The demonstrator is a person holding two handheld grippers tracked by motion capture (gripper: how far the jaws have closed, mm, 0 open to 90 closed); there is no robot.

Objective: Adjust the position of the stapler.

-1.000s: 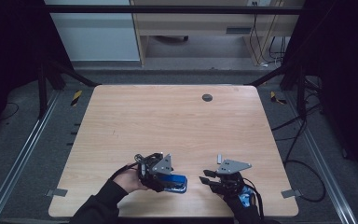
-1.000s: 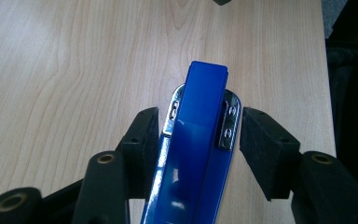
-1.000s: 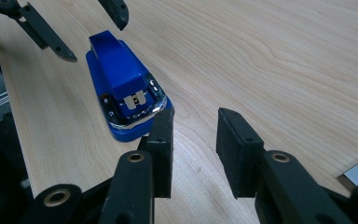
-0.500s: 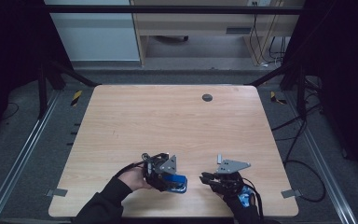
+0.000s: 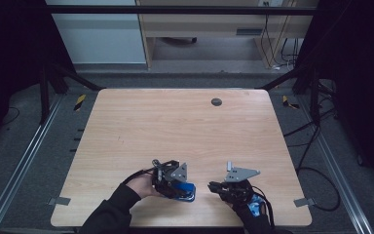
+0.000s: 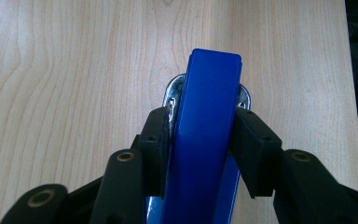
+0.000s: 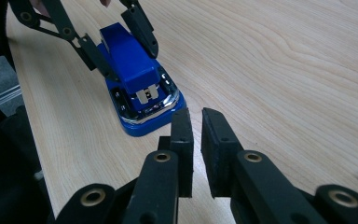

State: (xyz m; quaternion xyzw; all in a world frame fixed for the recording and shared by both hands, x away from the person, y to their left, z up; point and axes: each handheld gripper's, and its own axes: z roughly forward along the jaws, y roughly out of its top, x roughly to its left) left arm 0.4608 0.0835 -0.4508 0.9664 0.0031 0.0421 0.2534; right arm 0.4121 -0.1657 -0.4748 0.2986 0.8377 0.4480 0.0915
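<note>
- Near the front edge of the table (image 5: 126,126), a blue stapler (image 5: 184,191) lies flat on the wood, its metal nose toward the right gripper (image 5: 215,185).
- Left gripper (image 5: 177,187) straddles the stapler's blue top arm; in the left gripper view its jaws have just been closing, and both pads (image 6: 154,140) now sit against the arm's sides, so the grip looks made or very nearly made.
- Seen from the right gripper view, the stapler (image 7: 137,81) rests on the table with the left gripper's black jaws on either side of its top.
- Right gripper (image 7: 196,140) hangs just short of the stapler's nose; its jaws have just been closing with nothing between them, and only a narrow slit remains.
- Step in hand, as I judge it: securing the stapler with the left hand while the right stands by.
- Next move likely calls for a firm, even squeeze on the smooth plastic sides before any lift, since the arm could pivot or slip.
- Right gripper would need to spread its jaws again before it could take the nose or base.
</note>
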